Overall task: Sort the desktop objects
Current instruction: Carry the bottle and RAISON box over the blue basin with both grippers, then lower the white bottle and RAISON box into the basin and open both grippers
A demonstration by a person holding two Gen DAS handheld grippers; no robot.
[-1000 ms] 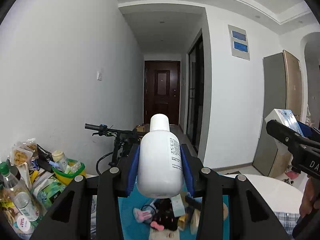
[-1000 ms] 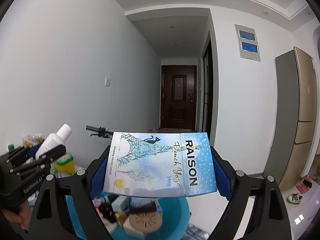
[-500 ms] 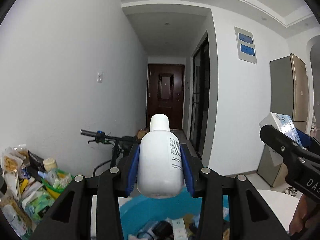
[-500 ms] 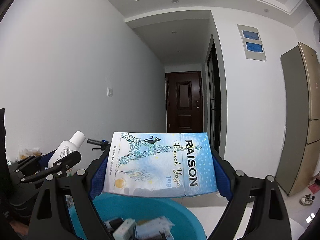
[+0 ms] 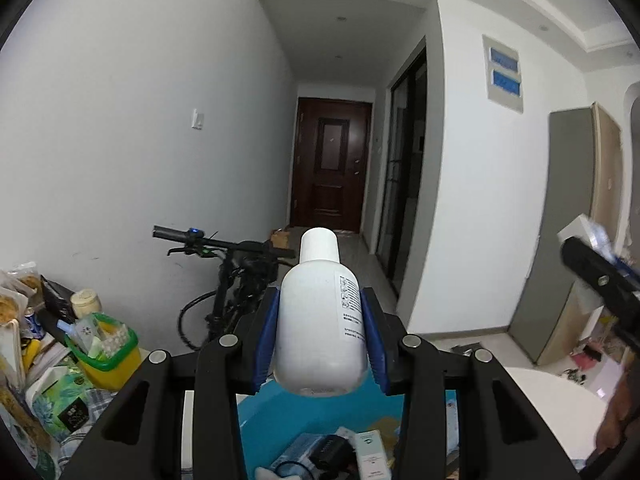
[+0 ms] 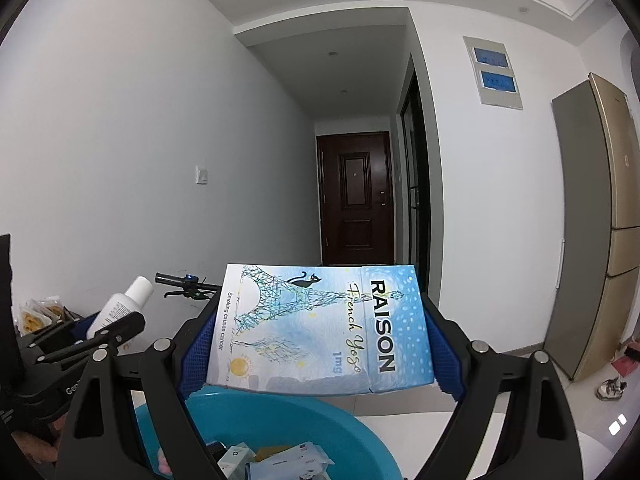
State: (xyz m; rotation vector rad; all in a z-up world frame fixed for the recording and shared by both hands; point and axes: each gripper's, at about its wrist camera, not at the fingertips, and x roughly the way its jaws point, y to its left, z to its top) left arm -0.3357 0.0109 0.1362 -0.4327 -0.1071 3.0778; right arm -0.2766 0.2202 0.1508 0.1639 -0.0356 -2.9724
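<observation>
My left gripper [image 5: 320, 344] is pinching a white bottle [image 5: 320, 320], blue pads [image 5: 267, 340] pressed on both flanks, cap pointing away from the camera, dead centre of the left wrist frame. Bottle hangs over the blue basin [image 5: 280, 412] at bottom centre; the basin holds small boxes and packets, too cut off to name. Lower left of that frame: cluttered tabletop with a yellow-green tub [image 5: 106, 354] and snack bags [image 5: 16, 300]. Bicycle [image 5: 224, 280] against the wall behind, dark door [image 5: 330, 168] at the end of the hall. My right gripper shows at the right edge, blurred.

Right wrist frame: my right gripper [image 6: 316, 340] clamps a blue carton [image 6: 320, 328] printed "RAISON French Yogo", flat side up, pads on its two short ends, centre of frame. It sits above the basin's far rim [image 6: 280, 404], bottom centre. Left gripper with the bottle shows at lower left, bottle tilted up to the right. Fridge [image 6: 592, 220] at the right edge, white table [image 6: 400, 420] under the basin.
</observation>
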